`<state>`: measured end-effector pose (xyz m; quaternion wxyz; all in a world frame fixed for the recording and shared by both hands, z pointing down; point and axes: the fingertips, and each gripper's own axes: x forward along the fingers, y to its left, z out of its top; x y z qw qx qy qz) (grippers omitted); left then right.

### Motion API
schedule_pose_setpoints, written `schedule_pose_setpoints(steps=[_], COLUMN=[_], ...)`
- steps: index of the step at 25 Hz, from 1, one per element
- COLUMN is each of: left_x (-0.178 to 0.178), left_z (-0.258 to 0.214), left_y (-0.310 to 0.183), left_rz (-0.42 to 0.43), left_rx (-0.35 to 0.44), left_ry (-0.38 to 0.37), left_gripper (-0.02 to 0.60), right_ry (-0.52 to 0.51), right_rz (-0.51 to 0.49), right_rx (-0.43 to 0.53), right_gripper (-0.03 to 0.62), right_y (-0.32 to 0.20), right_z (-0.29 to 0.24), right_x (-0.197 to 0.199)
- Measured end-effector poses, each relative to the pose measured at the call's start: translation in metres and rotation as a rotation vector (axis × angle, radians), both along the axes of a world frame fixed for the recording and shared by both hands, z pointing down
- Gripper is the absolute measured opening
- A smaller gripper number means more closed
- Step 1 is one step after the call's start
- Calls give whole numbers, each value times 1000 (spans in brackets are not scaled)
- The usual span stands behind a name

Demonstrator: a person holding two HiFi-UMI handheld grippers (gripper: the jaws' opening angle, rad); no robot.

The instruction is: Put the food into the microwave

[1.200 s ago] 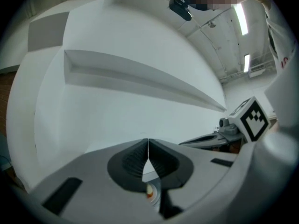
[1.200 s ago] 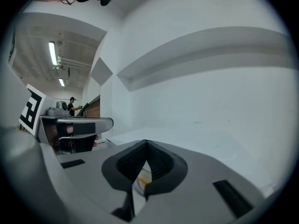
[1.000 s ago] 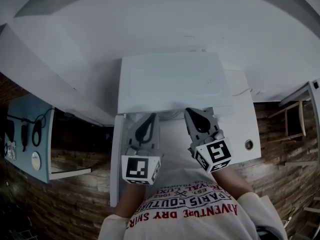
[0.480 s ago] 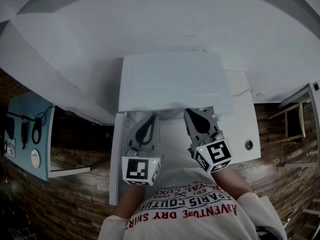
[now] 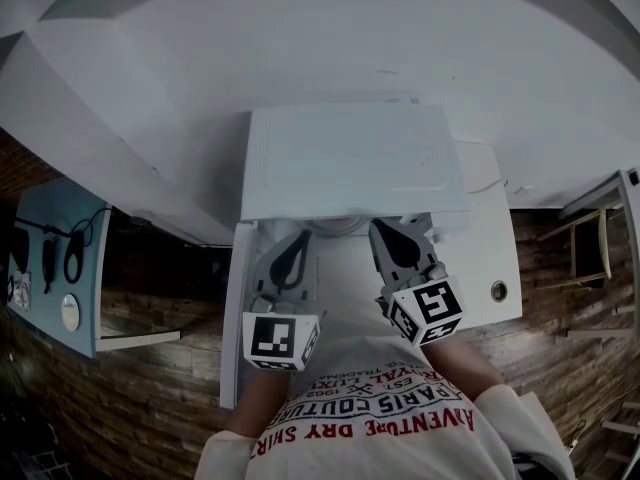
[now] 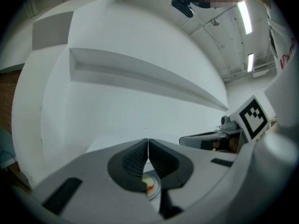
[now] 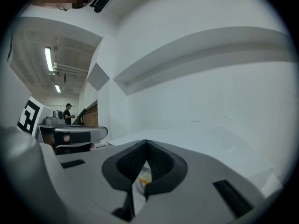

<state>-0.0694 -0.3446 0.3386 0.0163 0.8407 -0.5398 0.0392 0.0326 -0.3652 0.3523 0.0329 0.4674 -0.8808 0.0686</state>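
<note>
Food [image 6: 149, 186], orange-yellow on what may be a white plate [image 6: 157, 188], shows only through the gap under each claw. It sits low, just before the white microwave [image 5: 350, 163] on the white surface [image 5: 490, 258]. Left claw [image 6: 148, 144] and right claw [image 7: 146, 146], side by side, have their tips pressed together.

- Microwave [image 5: 350, 163], counter [image 5: 490, 238], wall [image 5: 300, 38]: white.
- Floor [image 5: 150, 388]: brown, brick-like pattern.
- Panel [image 5: 55, 268] at the left: light blue, carrying black items.
- Left gripper [image 5: 302, 233] and right gripper [image 5: 385, 226]: grey bodies, with ribbed black pads [image 6: 133, 160].
- Cubes [image 5: 280, 338]: white, with black square markers.
- Shirt [image 5: 380, 438]: white, with red and dark blue lettering.
- Plate [image 6: 157, 190]: pale grey-white.
- Food [image 6: 149, 185]: orange and yellow.
</note>
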Motion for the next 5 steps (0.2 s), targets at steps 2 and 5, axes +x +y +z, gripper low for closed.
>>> schedule_pose_setpoints(steps=[2,5], left_x=[-1,-3], left_z=[0,0], left_y=[0,0], left_rz=[3,4], left_rx=[-1,-3], left_ry=[-2,1], left_gripper=[8,8], right_ry=[0,0], right_rz=[1,4], right_rx=[-6,-11], right_gripper=[11,11], right_y=[0,-1], right_z=[1,2], right_x=[-1,-2])
